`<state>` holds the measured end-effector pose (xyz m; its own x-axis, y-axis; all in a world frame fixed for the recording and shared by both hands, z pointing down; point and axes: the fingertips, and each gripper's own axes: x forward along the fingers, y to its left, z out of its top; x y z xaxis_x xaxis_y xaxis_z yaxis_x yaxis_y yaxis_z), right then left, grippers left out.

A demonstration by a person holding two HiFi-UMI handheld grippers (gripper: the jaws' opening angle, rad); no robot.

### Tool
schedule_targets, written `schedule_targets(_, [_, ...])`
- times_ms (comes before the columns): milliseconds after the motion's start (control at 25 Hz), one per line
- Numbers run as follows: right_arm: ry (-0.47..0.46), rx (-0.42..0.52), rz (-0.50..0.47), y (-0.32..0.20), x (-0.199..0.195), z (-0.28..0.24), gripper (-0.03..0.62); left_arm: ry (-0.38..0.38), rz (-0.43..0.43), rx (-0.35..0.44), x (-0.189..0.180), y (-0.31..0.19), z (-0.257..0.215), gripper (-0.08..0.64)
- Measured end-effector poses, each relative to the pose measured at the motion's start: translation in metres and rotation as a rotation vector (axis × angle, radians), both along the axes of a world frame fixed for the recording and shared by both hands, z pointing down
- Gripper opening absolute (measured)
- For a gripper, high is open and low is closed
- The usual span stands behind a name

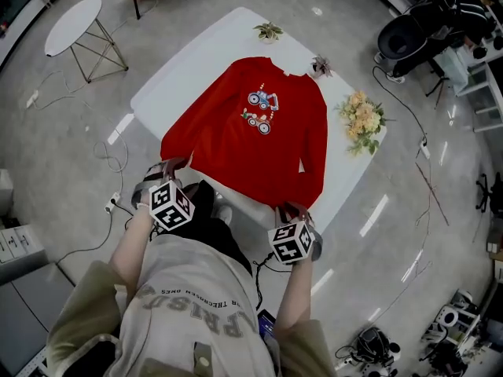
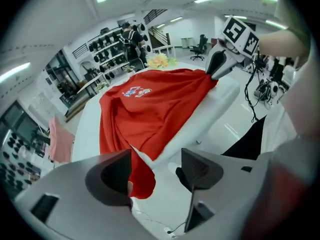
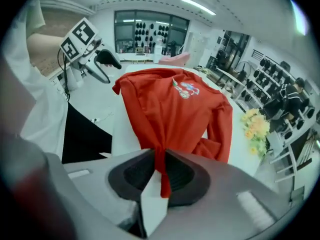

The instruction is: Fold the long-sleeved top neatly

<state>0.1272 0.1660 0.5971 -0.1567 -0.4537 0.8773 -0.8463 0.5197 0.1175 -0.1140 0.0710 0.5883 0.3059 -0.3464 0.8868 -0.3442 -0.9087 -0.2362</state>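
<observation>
The red long-sleeved top point(image 1: 251, 132) lies spread front-up on the white surface point(image 1: 189, 61). Its collar is toward the far edge, its hem is at the near edge in front of you, and a sleeve runs down each side.

Your right gripper point(image 3: 161, 170) is at the near right corner of the hem. Its fingers point(image 3: 137, 171) are clenched on a narrow fold of the red fabric, which runs up from between the pads to the rest of the garment.

Your left gripper point(image 2: 155, 166) is at the near left hem corner with its fingers released and standing wide apart. That corner hangs over the near edge and shows in the gap, close to one finger point(image 2: 112, 176), but nothing presses on it.

For writing, the chest print point(image 1: 259, 110) is a small picture in blue, white and red, and any words in it are too small to tell. The marker cube point(image 1: 170, 204) on your left gripper carries black-and-white square code patterns. The pale block lettering point(image 1: 189, 309) across your grey shirt appears upside down in the head view, and I cannot read it reliably.

A yellow bouquet point(image 1: 361, 120) sits at the right edge of the surface, and two small plants point(image 1: 269, 31) sit along the far edge
</observation>
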Motion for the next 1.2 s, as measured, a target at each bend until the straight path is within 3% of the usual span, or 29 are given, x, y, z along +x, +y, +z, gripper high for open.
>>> schedule_targets(160, [0.067,-0.052,-0.002,0.015,0.013,0.024,0.066,-0.022,0.107,-0.009,0.025,-0.015,0.018,0.313])
schedule_targets(320, [0.056,-0.075,0.047,0.011,0.014,0.03,0.067,-0.091,0.212,-0.111,0.033,-0.01,0.047,0.311])
schedule_targets(520, [0.024,-0.125,0.083,0.013,0.016,0.037,0.11,-0.108,0.25,-0.19,0.017,-0.006,0.055,0.311])
schedule_targets(600, [0.033,-0.153,0.081,0.014,0.017,0.039,0.126,-0.078,0.237,-0.221,0.01,-0.006,0.053,0.311])
schedule_targets(720, [0.044,-0.213,0.068,0.014,0.016,0.041,0.129,0.037,0.202,-0.229,0.005,-0.011,0.036,0.311])
schedule_targets(800, [0.007,-0.258,0.074,0.015,0.009,0.036,0.211,0.111,0.147,-0.218,-0.008,-0.02,0.019,0.312])
schedule_targets(880, [-0.052,-0.27,0.093,0.012,-0.002,0.023,0.394,0.135,0.091,-0.214,-0.033,-0.03,0.01,0.313])
schedule_targets(1080, [-0.054,-0.095,0.071,-0.036,-0.037,-0.029,0.396,0.066,-0.028,-0.236,-0.103,-0.058,0.032,0.313])
schedule_targets(1200, [-0.136,-0.014,-0.026,-0.074,-0.095,-0.044,0.396,0.081,-0.1,-0.279,-0.122,-0.067,0.051,0.313])
